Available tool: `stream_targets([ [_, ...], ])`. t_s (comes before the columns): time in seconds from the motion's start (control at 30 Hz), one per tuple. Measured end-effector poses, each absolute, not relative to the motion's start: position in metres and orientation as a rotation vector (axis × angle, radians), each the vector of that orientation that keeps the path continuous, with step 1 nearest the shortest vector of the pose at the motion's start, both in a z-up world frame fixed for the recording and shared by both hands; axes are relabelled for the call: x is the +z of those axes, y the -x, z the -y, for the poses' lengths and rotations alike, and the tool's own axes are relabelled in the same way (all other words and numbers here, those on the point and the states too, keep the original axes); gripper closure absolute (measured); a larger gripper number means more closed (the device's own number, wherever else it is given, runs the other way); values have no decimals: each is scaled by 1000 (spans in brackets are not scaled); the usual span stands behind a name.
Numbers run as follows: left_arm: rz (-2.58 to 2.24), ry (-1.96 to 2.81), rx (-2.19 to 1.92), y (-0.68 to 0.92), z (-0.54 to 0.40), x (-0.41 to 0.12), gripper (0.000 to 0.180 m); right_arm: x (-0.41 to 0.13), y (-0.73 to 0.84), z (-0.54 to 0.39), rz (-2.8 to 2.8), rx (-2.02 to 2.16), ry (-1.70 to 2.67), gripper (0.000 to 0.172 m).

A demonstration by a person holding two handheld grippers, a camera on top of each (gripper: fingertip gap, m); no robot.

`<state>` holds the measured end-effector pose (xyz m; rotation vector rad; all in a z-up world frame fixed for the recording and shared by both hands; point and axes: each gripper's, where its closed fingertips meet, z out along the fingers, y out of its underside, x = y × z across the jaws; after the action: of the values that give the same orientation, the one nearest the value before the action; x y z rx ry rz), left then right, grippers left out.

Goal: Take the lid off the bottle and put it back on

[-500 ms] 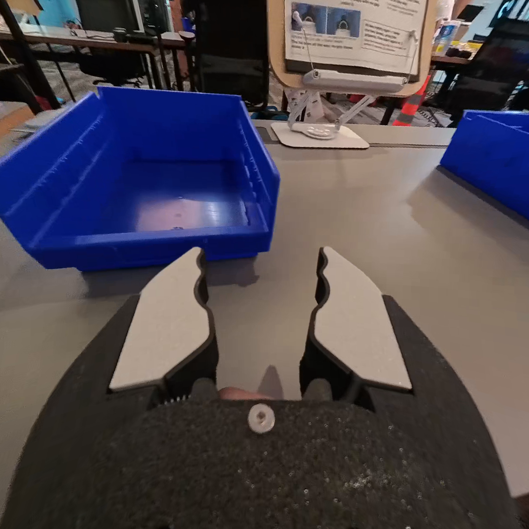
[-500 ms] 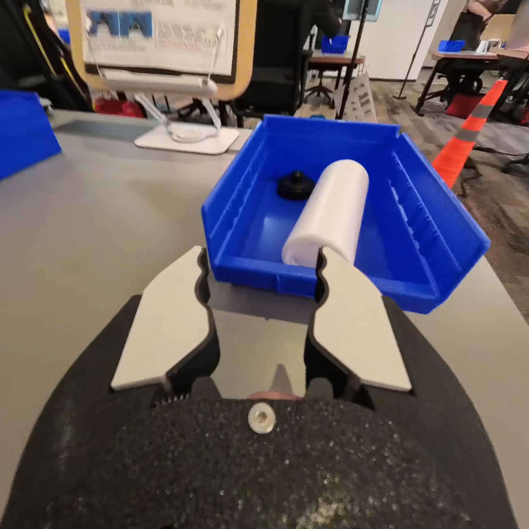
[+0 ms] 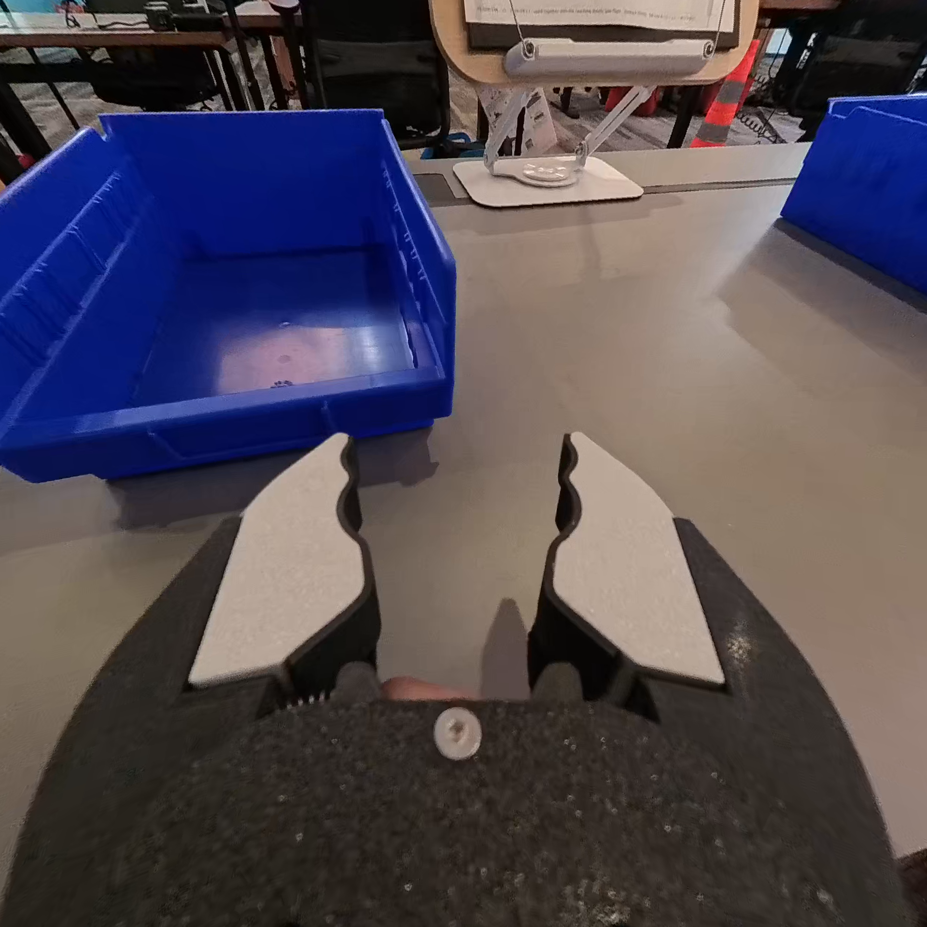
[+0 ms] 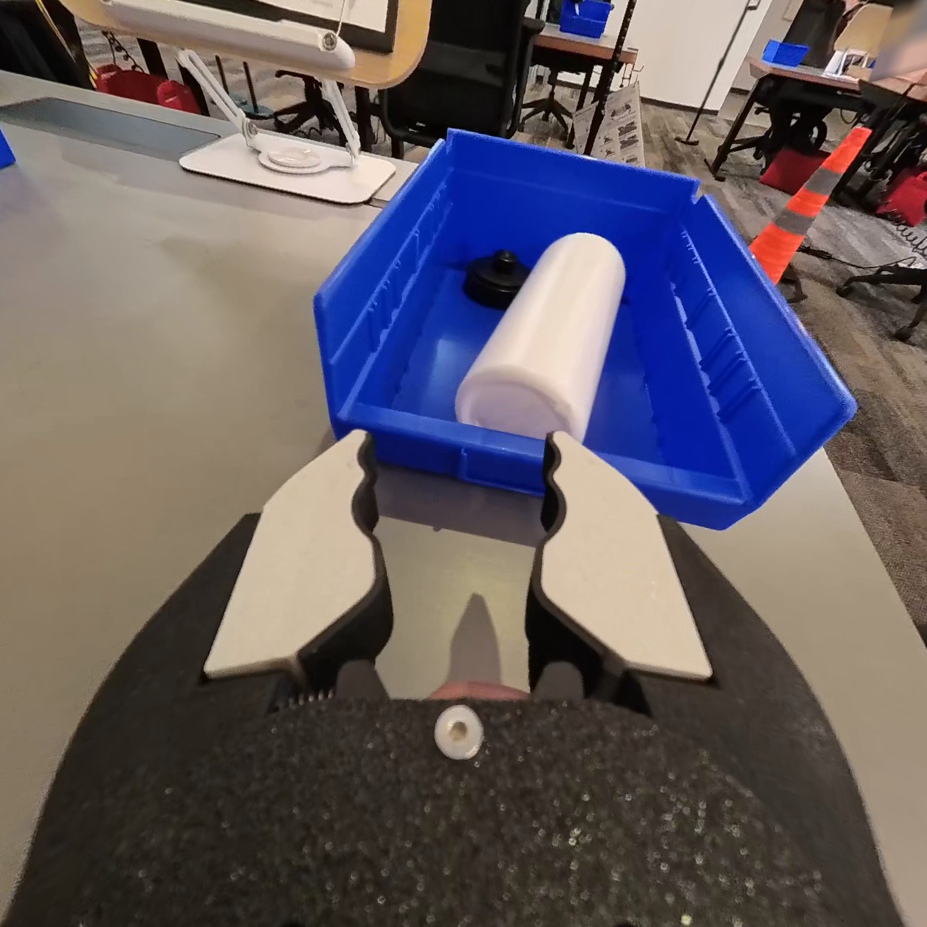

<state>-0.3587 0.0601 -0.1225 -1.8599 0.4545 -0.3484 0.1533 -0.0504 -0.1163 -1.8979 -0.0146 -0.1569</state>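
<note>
Farthest to the left sits an empty blue bin (image 3: pixel 215 311) on the grey table (image 3: pixel 627 351), and the left gripper (image 3: pixel 459 481) hovers just short of its near right corner with its fingers spread wide and nothing between them. Nothing for the task lies on this side.

Over on the right, a second blue bin (image 4: pixel 752 351) holds the white bottle (image 4: pixel 547 341), which lies on its side with its flat base toward the camera and its far end pointing at the back wall. A black lid (image 4: pixel 494 283) with a small knob on top shows just behind and left of the bottle; whether it is screwed on or lying loose beside the neck cannot be told from here. The right gripper (image 4: pixel 459 466) hangs outside the bin's near wall, jaws apart and empty, roughly in line with the bottle's base.

The bottle looks like smooth, stiff plastic, probably light and, being round, prone to roll or slip when nudged. Its body appears wide for these jaws, so a hold across the middle of the barrel, square to its axis, seems safest. The lid is small and low; its rim likely offers a better grip than the knob.
</note>
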Motion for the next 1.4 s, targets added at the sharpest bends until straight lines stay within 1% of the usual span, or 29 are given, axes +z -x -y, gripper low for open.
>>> stream_targets([
  [0.17,-472,1842,-399,348,-58,-120,105,-114,-159,50,-21,-144,1872,111],
  [0.3,-570,1834,-579,295,-47,-119,102,-109,-166,52,-33,-170,1843,115],
  [0.47,-860,1831,-843,164,-17,-111,100,-105,-176,53,-31,-229,1816,115],
  [0.6,-1097,1885,-875,52,0,-112,98,-107,-188,53,-57,-257,1824,114],
  [0.8,-1073,2031,-953,-91,-9,-124,100,-112,-196,57,-135,-197,1839,111],
  [0.83,-1054,2051,-936,-105,-14,-128,104,-114,-196,58,-138,-190,1844,111],
  [0.87,-1014,2066,-930,-114,-20,-129,112,-116,-196,59,-142,-185,1852,111],
  [0.9,-970,2076,-964,-121,-23,-128,114,-117,-196,61,-147,-181,1859,111],
  [0.93,-924,2087,-1011,-125,-24,-126,123,-119,-196,62,-151,-175,1867,111],
  [0.97,-871,2094,-1024,-124,-28,-125,141,-121,-196,63,-155,-171,1877,110],
  [1.1,-796,2079,-820,-102,-50,-122,162,-131,-203,70,-235,-187,1920,108],
  [1.17,-794,2069,-746,-89,-55,-122,168,-134,-209,74,-302,-207,1934,105],
  [1.27,-775,2058,-680,-69,-55,-122,174,-136,-207,73,-363,-166,1933,104],
  [1.4,-787,2026,-651,-46,-43,-122,177,-146,-206,70,-441,-170,1981,115],
])
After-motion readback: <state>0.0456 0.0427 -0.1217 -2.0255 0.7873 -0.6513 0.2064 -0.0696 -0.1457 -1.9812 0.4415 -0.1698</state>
